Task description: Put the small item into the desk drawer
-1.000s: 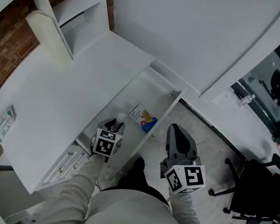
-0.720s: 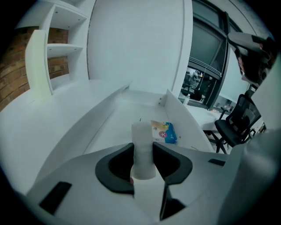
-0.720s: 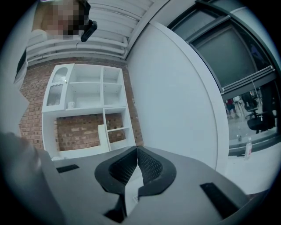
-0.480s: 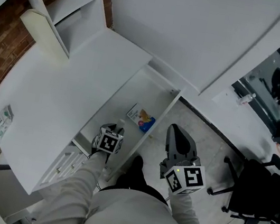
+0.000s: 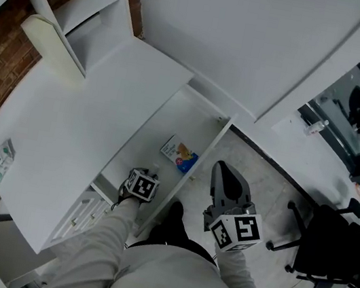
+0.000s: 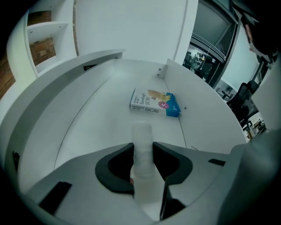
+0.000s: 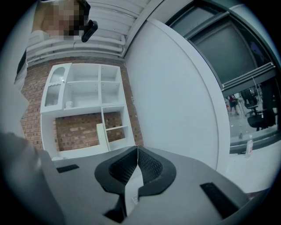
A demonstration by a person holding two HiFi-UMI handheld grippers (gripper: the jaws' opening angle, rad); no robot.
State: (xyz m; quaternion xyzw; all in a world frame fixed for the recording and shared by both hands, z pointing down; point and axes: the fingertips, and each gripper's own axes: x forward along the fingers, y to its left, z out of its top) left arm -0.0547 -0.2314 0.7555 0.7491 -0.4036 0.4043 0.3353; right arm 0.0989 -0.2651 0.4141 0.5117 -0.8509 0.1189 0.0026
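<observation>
Head view: the desk (image 5: 64, 133) fills the left half of the frame, and its drawer (image 5: 204, 152) stands pulled open, running from the centre down toward the lower middle. A flat box (image 5: 179, 154) with blue and orange print lies on the drawer floor near the centre of the frame. The left gripper (image 5: 150, 172) sits at the lower end of the drawer, just below the box and apart from it, with its marker cube facing up. The right gripper (image 5: 225, 171) hangs to the right of the drawer, outside it, over the floor. A white shelf unit (image 5: 80, 5) takes the upper left corner, a small packet (image 5: 2, 159) lies at the far left edge of the desk, and a black office chair (image 5: 331, 246) stands at the lower right.

Left gripper view: the left gripper (image 6: 142, 154) has its jaws pinching a small bottle (image 6: 142, 145) of clear plastic, which stands upright between the pads at the lower centre of the frame. The bottle is inside the open drawer (image 6: 88, 110), above its white floor. The box (image 6: 155, 103) lies flat beyond it, near the centre, close to the right drawer wall.

Right gripper view: the right gripper (image 7: 137, 152) has its jaws pressed together with nothing between the tips. Behind them, at the left, are the shelf unit (image 7: 83, 101) and a brick wall (image 7: 72, 134)
</observation>
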